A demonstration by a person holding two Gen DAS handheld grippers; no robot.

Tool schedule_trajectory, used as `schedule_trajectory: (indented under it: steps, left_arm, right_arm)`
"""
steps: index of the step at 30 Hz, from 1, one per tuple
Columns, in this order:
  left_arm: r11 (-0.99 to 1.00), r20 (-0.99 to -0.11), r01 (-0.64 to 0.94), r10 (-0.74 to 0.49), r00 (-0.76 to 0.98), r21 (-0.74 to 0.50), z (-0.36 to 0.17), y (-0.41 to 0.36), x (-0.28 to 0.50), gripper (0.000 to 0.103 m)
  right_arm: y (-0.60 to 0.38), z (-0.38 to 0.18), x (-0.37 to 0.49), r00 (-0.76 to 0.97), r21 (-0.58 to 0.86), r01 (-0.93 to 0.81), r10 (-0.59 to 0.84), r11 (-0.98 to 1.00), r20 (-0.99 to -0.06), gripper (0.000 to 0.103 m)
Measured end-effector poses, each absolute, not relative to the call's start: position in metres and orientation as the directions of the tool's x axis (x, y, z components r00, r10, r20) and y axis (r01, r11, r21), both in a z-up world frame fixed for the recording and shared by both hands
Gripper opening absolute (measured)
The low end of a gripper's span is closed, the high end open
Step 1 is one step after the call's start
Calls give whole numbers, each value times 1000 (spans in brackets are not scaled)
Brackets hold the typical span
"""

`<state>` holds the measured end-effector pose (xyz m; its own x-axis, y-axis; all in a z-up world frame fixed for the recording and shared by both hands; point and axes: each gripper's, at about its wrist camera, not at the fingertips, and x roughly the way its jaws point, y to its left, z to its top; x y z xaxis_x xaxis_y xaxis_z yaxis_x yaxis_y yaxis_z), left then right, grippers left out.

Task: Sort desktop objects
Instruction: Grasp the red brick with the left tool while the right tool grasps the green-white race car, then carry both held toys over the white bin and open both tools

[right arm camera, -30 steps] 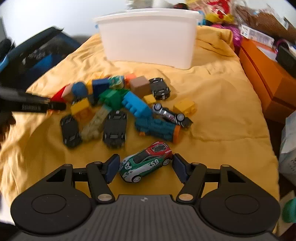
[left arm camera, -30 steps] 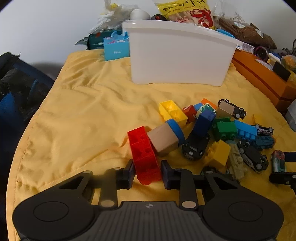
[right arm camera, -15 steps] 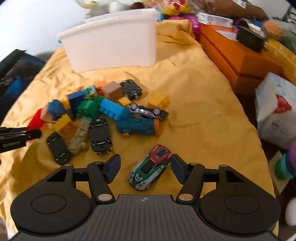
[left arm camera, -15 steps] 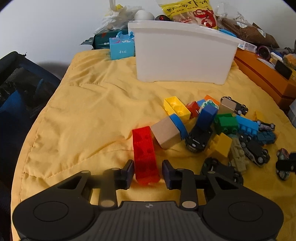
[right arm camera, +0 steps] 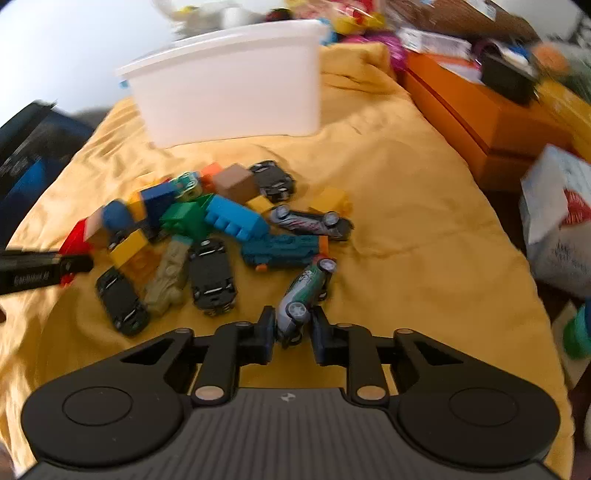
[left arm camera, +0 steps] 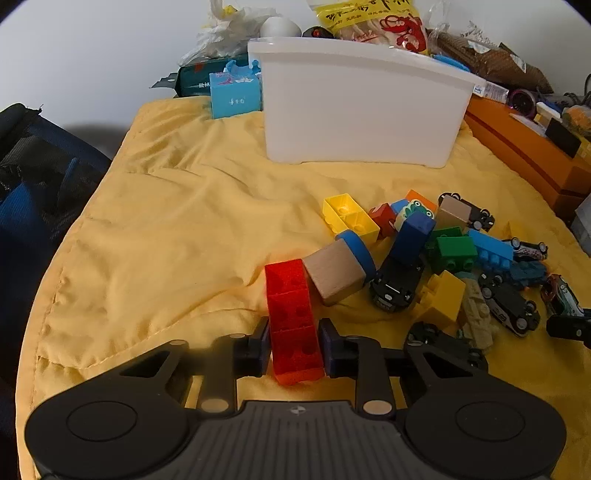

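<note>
Left gripper [left arm camera: 294,349] clamped on long red plastic brick [left arm camera: 291,317] at pile's left edge, bare yellow cloth [left arm camera: 177,221] beyond, right gripper [right arm camera: 293,336] pinching green-and-grey toy racing car [right arm camera: 304,291] tipped sideways, white plastic bin [right arm camera: 229,92] far back

One white bin [left arm camera: 362,107] at twelve o'clock, two wooden blocks [left arm camera: 338,273], two yellow bricks [left arm camera: 349,216], one red brick [left arm camera: 291,317], about seven toy cars [right arm camera: 212,275].

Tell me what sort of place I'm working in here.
Probably a cluttered home room: a yellow cloth covers the surface, toy cars and blocks are piled before a white bin, and snack bags sit behind.
</note>
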<state>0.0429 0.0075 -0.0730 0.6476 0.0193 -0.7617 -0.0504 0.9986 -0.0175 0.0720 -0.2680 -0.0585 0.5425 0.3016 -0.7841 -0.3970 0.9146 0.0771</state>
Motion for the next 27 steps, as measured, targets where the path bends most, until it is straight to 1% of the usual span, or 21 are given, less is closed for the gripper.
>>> schedule_trajectory:
  steps: [3, 5, 6, 7, 8, 9, 14, 17, 18, 19, 20, 21, 27]
  left_arm:
    - [999, -756, -44, 13, 654, -21, -68, 11, 35, 27]
    - [999, -761, -39, 14, 649, -15, -67, 12, 29, 28]
    - [999, -765, -48, 19, 643, -16, -67, 13, 26, 32]
    - [998, -770, -51, 16, 638, -22, -68, 13, 24, 42]
    - [998, -771, -56, 26, 636, -13, -69, 13, 23, 46]
    - [998, -766, -58, 38, 641, 1, -69, 12, 23, 47]
    - [998, -761, -56, 27, 648, -12, -69, 13, 36, 47]
    - [997, -779, -70, 23, 626, -26, -75, 12, 44, 47]
    - [997, -781, -69, 19, 624, -32, -76, 11, 45, 44]
    - [998, -779, -63, 25, 627, -19, -77, 9, 45, 36]
    - [999, -776, -53, 31, 630, -3, -77, 7, 44, 31]
    - [999, -774, -48, 28, 633, -2, -77, 6, 42, 27]
    - [999, -744, -41, 23, 668, -7, -64, 5, 29, 27]
  right_arm:
    - [-276, -58, 67, 537, 68, -407, 299, 911, -789, 20]
    - [-283, -61, 65, 515, 77, -401, 294, 913, -805, 22]
    - [-285, -62, 65, 510, 74, -399, 288, 914, -810, 30]
    - [-286, -61, 63, 524, 56, -391, 272, 919, -807, 45]
    - [-286, -60, 61, 546, 24, -377, 243, 926, -802, 52]
    - [-285, -58, 60, 565, -2, -370, 224, 929, -794, 54]
    - [-278, -53, 64, 598, -31, -402, 237, 915, -766, 53]
    - [-273, -57, 74, 603, -46, -389, 217, 920, -767, 51]
    - [-272, -59, 77, 594, -45, -384, 209, 922, -777, 49]
    - [-271, -63, 80, 576, -46, -389, 204, 920, -792, 37]
    - [-273, -66, 82, 557, -32, -392, 210, 919, -803, 34]
    - [-275, -67, 82, 551, -9, -385, 222, 923, -804, 34]
    - [-289, -56, 75, 561, 55, -373, 272, 926, -782, 33]
